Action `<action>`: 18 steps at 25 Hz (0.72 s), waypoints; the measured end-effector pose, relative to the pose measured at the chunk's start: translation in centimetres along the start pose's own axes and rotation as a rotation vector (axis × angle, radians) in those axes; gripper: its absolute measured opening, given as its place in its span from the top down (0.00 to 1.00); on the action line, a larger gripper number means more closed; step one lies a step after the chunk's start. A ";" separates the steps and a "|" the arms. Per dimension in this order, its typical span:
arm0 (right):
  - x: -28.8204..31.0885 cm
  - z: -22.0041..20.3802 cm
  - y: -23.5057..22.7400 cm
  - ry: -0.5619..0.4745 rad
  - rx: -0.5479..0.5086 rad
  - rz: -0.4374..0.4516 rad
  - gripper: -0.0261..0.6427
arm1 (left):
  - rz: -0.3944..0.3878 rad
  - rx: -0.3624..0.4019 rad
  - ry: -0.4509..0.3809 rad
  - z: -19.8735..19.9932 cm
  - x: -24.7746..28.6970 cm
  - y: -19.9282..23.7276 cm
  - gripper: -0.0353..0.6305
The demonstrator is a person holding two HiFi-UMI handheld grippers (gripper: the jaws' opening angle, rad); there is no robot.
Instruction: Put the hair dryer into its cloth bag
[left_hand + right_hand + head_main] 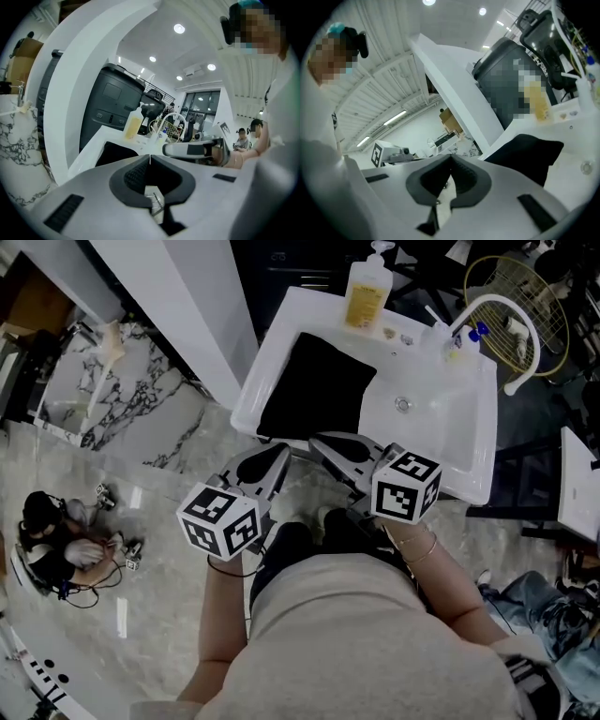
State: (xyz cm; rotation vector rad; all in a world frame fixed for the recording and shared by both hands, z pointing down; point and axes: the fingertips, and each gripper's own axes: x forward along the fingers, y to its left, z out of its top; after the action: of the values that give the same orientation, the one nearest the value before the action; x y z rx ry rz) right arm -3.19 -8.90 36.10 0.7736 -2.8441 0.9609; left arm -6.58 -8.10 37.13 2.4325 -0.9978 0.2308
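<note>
A black cloth bag [314, 390] lies on the left half of the white sink counter [469, 427]; it also shows in the left gripper view [115, 153] and the right gripper view [529, 152]. No hair dryer shows outside it. My left gripper [284, 448] and right gripper [315, 440] hover side by side just off the counter's front edge, near the bag's near end, touching nothing. Both are shut with nothing between the pads, as their own views show [150, 157] [451, 155]. Each gripper appears in the other's view [197, 149] [391, 154].
A yellow soap bottle [366, 292] stands at the counter's back, a white faucet [502, 329] at its right, a drain [403, 405] in the basin. A wire basket [525, 296] sits behind. A white slanted panel [178, 306] rises at left. A person [56, 540] sits on the marble floor.
</note>
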 end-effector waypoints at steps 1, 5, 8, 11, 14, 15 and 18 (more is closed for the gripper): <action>-0.3 0.1 -0.1 0.007 -0.022 -0.013 0.96 | 0.009 -0.004 -0.011 0.4 -0.1 -0.2 0.93; -1.1 0.2 0.1 0.025 -0.077 -0.018 0.96 | 0.095 -0.026 -0.037 0.9 -0.1 -0.1 0.93; -1.3 0.0 0.1 0.033 -0.114 -0.033 0.96 | 0.140 -0.027 -0.027 0.4 0.2 0.2 0.94; -1.5 -0.2 0.0 0.038 -0.150 -0.057 0.96 | 0.177 -0.034 0.008 -0.6 0.5 0.4 0.94; -1.6 -0.2 -0.2 0.058 -0.215 -0.082 0.96 | 0.211 -0.089 0.025 -1.5 0.6 1.0 0.94; -1.7 -0.1 -0.2 0.064 -0.231 -0.088 0.96 | 0.217 -0.094 0.030 -1.6 0.6 1.1 0.94; -1.9 -0.1 -0.5 0.080 -0.260 -0.101 0.96 | 0.220 -0.074 0.047 -1.8 0.7 1.2 0.94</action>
State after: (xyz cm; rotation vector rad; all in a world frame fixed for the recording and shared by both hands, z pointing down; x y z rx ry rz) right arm -1.31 -8.32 36.09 0.8201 -2.7538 0.5801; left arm -6.84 -8.33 39.42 2.2399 -1.2312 0.3187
